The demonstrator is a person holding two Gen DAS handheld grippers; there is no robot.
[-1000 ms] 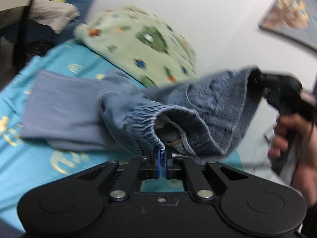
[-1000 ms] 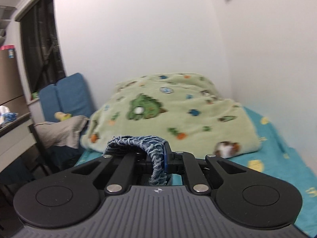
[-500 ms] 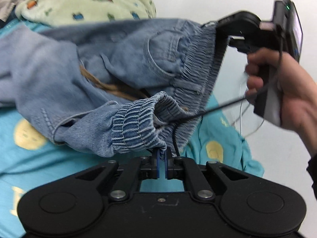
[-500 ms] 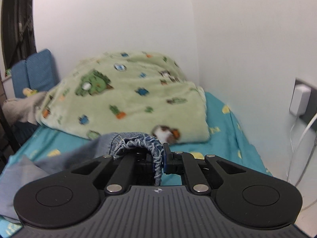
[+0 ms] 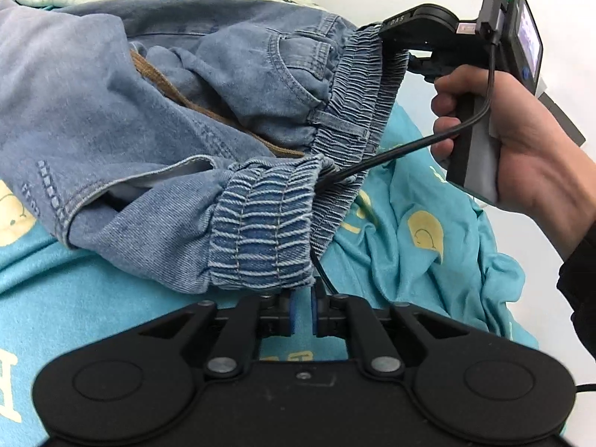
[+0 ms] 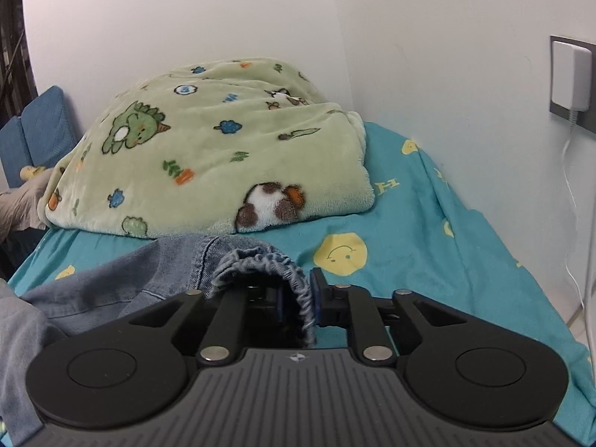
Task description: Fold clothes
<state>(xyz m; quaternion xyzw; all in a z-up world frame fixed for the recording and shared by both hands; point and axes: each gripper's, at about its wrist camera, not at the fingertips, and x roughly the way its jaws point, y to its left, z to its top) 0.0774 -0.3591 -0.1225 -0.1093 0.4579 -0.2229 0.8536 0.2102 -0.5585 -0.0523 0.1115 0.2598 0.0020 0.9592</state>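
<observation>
Blue jeans (image 5: 123, 111) lie spread on the teal bed sheet (image 5: 93, 298), elastic waistband (image 5: 260, 234) towards me. In the left wrist view my left gripper (image 5: 303, 311) sits just below the waistband's near corner; its jaws are opening, the blue pads stand apart and no cloth is pinched between them. My right gripper (image 5: 389, 43), held in a hand (image 5: 521, 141), is at the far waistband corner. In the right wrist view my right gripper (image 6: 296, 300) is opening too, and a fold of waistband (image 6: 298, 298) hangs loose between the pads.
A green cartoon blanket (image 6: 208, 156) is heaped at the head of the bed against the white wall. A white charger (image 6: 570, 74) with its cable hangs on the right wall. A black cable (image 5: 409, 145) crosses the jeans. A grey garment (image 6: 15, 320) lies to the left.
Both grippers have come down with the jeans, which hung in the air and now rest on the sheet. Both pairs of jaws, shut on the waistband before, have parted.
</observation>
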